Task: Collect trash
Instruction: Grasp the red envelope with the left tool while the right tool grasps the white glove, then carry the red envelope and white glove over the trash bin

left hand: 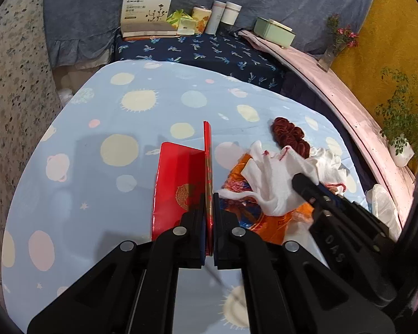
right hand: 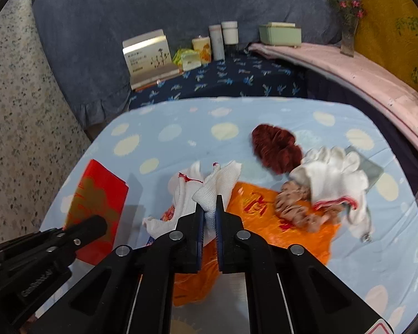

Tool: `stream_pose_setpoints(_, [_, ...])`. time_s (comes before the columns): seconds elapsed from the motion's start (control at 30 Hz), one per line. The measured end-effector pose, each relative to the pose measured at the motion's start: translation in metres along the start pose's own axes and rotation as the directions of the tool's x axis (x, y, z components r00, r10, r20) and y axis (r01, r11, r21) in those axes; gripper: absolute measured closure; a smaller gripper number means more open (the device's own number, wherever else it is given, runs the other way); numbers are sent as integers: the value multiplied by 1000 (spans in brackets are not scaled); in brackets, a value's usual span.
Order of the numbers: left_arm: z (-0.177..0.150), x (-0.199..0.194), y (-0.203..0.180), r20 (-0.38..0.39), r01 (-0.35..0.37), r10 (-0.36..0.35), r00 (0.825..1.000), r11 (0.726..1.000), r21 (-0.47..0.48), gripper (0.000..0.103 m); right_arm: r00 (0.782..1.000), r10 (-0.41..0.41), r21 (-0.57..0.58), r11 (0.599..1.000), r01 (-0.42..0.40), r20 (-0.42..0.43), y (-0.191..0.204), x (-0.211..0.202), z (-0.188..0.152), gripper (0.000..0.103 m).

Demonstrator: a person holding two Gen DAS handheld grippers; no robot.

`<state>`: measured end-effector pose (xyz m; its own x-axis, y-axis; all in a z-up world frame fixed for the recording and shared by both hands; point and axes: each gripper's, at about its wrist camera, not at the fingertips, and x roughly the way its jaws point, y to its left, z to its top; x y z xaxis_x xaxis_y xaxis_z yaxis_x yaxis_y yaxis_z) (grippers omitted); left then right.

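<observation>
My left gripper [left hand: 208,206] is shut on the edge of a red paper bag [left hand: 178,183] with gold print, held upright on the light blue table [left hand: 111,167]. The bag also shows at the left of the right wrist view [right hand: 97,200]. My right gripper [right hand: 209,208] is shut on a white knit glove [right hand: 217,178], which lies over an orange plastic bag [right hand: 264,222]. In the left wrist view the glove [left hand: 276,178] and the orange bag [left hand: 270,225] sit right of the red bag. A second white glove [right hand: 334,178], a dark red yarn bundle [right hand: 276,147] and a brownish crumpled scrap [right hand: 295,208] lie further right.
Behind the table a dark blue patterned surface [right hand: 237,80] carries a white box [right hand: 147,55], small packets [right hand: 189,58], white bottles [right hand: 223,39] and a green box [right hand: 280,34]. A pink ledge [right hand: 362,78] with a flower vase [right hand: 348,39] curves along the right. A white plastic bag [left hand: 384,206] sits at the table's right edge.
</observation>
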<state>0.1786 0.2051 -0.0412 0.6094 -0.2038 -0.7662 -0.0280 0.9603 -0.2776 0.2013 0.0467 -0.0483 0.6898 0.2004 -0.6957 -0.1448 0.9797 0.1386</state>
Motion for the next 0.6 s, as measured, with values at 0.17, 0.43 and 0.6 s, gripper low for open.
stream_pose_setpoints(0.17, [1,-9,-33,15,18,-19,1000,999,50,101,997,-9,27,1000,7,79,-23,-39,14,96])
stream_pose_setpoints(0.43, [-4,-24,-108,33,50,-56,998,986,157,101,980,-66,85,995,50,189,-78,-102,26,96])
stream_pose_setpoints(0.6, [-12,-24,-160,23,71,-78,997,971,230,101,967,-120,139,986,90,226,-123,-134,22,96])
